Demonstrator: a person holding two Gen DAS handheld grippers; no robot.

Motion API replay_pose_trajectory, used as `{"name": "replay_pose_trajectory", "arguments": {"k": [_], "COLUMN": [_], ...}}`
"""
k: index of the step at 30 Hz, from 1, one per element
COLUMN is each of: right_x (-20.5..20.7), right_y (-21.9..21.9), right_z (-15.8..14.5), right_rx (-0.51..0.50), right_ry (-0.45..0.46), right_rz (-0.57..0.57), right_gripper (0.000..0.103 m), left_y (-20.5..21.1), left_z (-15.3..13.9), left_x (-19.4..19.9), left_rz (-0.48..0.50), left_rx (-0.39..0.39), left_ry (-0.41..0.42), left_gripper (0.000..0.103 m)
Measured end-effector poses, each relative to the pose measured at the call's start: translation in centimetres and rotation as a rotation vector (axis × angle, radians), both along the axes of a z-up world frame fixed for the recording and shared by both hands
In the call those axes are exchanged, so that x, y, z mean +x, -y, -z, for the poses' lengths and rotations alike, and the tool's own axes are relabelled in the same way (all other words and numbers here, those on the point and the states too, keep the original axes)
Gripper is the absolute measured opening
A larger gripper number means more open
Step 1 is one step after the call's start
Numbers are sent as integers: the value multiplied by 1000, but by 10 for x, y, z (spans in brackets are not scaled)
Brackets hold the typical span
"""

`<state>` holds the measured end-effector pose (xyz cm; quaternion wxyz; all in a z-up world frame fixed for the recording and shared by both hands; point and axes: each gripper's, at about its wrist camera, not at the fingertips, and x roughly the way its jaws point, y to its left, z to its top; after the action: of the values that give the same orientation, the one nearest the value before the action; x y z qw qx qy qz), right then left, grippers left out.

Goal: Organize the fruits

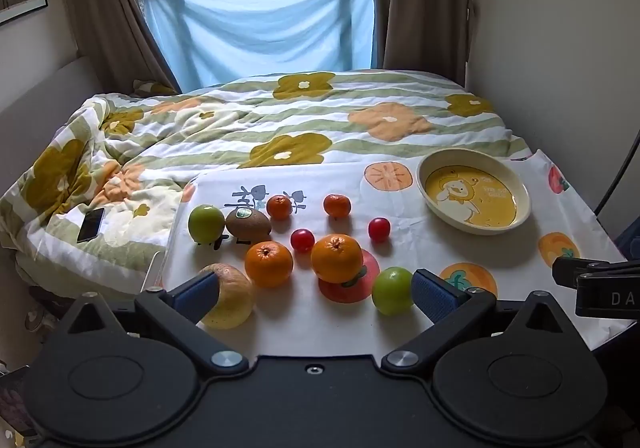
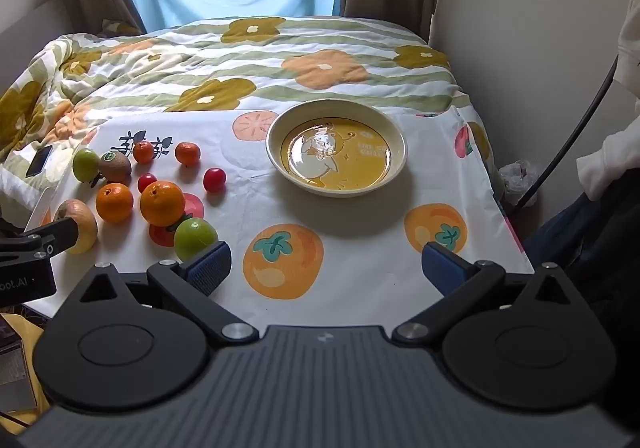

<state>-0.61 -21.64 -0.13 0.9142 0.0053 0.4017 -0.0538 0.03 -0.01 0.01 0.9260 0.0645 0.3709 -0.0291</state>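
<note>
Near the cloth's (image 2: 360,248) left edge lay two oranges (image 1: 268,263), two limes (image 1: 392,290), one kiwi (image 1: 248,224) lengthwise left-right; both grippers (image 1: 316,294) (image 2: 326,268) gaped, released.

The left gripper (image 1: 316,290) hangs wide open over the near edge of the table (image 1: 400,332), nothing between its fingers. Fruit clusters toward the left edge: a pale apple (image 1: 232,298) nearest, two oranges (image 1: 268,263), green apples (image 1: 392,290), a kiwi (image 1: 248,224), tangerines (image 1: 337,205), red cherry tomatoes (image 1: 379,228). A yellow plate (image 1: 474,191) sits empty near the far right corner.
</note>
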Motion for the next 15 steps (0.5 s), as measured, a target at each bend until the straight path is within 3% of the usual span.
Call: {"name": "replay_pose_trajectory", "arguments": {"k": [15], "right_x": [-4], "right_y": [0], "right_z": [-6], "right_rx": [-2], "right_ry": [8], "right_rz": [-1], "right_gripper": [103], "left_y": [-2], "left_z": [-5], "left_x": [-2], "left_rz": [-3], "left_rx": [-16], "left_ry": [19], "left_gripper": [103]}}
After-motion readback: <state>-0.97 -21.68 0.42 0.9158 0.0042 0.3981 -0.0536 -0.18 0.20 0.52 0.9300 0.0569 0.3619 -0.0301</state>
